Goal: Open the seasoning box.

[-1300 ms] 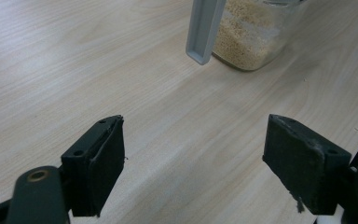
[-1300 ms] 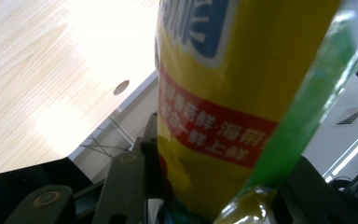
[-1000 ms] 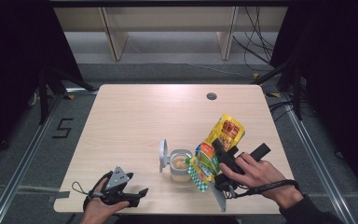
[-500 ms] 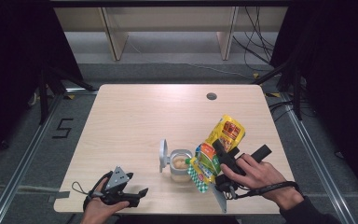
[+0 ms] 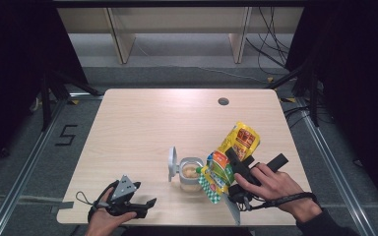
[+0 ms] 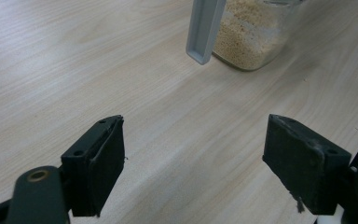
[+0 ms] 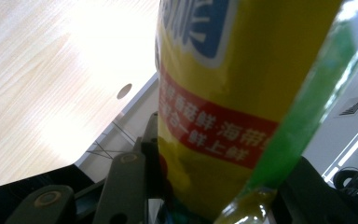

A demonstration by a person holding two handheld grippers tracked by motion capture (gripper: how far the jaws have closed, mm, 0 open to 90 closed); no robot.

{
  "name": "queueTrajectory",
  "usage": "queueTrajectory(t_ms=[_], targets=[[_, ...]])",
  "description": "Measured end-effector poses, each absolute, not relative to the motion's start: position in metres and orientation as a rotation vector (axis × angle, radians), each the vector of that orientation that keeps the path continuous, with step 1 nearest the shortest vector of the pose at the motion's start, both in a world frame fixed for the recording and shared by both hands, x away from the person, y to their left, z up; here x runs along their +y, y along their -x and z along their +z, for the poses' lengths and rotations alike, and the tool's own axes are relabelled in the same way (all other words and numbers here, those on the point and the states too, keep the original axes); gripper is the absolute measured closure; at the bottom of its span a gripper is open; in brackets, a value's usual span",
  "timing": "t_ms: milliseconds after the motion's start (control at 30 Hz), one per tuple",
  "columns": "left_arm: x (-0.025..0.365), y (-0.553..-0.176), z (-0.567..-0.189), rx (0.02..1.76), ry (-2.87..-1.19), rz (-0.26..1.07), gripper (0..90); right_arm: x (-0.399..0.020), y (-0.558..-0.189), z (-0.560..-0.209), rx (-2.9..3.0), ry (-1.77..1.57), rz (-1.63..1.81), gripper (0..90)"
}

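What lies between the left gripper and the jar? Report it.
Bare tabletop. The left gripper view shows plain wood between the left gripper's open jaws and the jar, whose grey lid hangs open on the near side.

**Open tabletop above, crowding at lower right**

The upper half of the table (image 5: pixel 142 118) lies bare, broken by one small round hole (image 5: pixel 223 102) near the top edge — free passage across. Lower centre, a clear jar (image 5: pixel 190 173) with its grey lid (image 5: pixel 172 163) standing open blocks the way. Just right of it, the tilted yellow bag (image 5: pixel 226 157), clamped in the right gripper (image 5: pixel 236 169), hangs over the jar's rim. Between the jar and the left gripper (image 5: pixel 140 209) at lower left — bare wood.
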State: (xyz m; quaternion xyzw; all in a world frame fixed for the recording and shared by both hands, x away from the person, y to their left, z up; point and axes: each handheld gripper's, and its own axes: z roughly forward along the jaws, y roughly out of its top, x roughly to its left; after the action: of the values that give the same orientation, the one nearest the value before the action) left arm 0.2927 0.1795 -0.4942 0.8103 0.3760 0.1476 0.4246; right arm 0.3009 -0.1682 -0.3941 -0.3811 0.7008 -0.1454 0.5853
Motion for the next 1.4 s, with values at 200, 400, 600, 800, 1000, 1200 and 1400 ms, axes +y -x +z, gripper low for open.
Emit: queueTrajectory(t_ms=[200, 400, 600, 800, 1000, 1200, 1400], targets=[[0.181, -0.293, -0.494, 0.933, -2.040, 0.373, 19.9, -0.171, -0.299, -0.398, 1.649, 0.822, -0.308, 62.6], [0.181, -0.293, -0.494, 0.935, -2.044, 0.377, 19.9, -0.172, -0.300, -0.400, 1.657, 0.803, -0.286, 62.6], [0.181, -0.293, -0.494, 0.933, -2.040, 0.373, 19.9, -0.173, -0.301, -0.403, 1.664, 0.790, -0.266, 62.7], [0.181, -0.293, -0.494, 0.935, -2.037, 0.370, 19.9, -0.175, -0.301, -0.407, 1.679, 0.760, -0.232, 62.7], [0.182, -0.293, -0.493, 0.935, -2.049, 0.372, 19.9, -0.176, -0.302, -0.405, 1.688, 0.742, -0.224, 62.7], [0.181, -0.293, -0.493, 0.937, -2.041, 0.368, 19.9, -0.176, -0.300, -0.406, 1.674, 0.731, -0.205, 62.7], [0.181, -0.293, -0.494, 0.939, -2.029, 0.358, 19.9, -0.179, -0.301, -0.410, 1.682, 0.719, -0.195, 62.8]])
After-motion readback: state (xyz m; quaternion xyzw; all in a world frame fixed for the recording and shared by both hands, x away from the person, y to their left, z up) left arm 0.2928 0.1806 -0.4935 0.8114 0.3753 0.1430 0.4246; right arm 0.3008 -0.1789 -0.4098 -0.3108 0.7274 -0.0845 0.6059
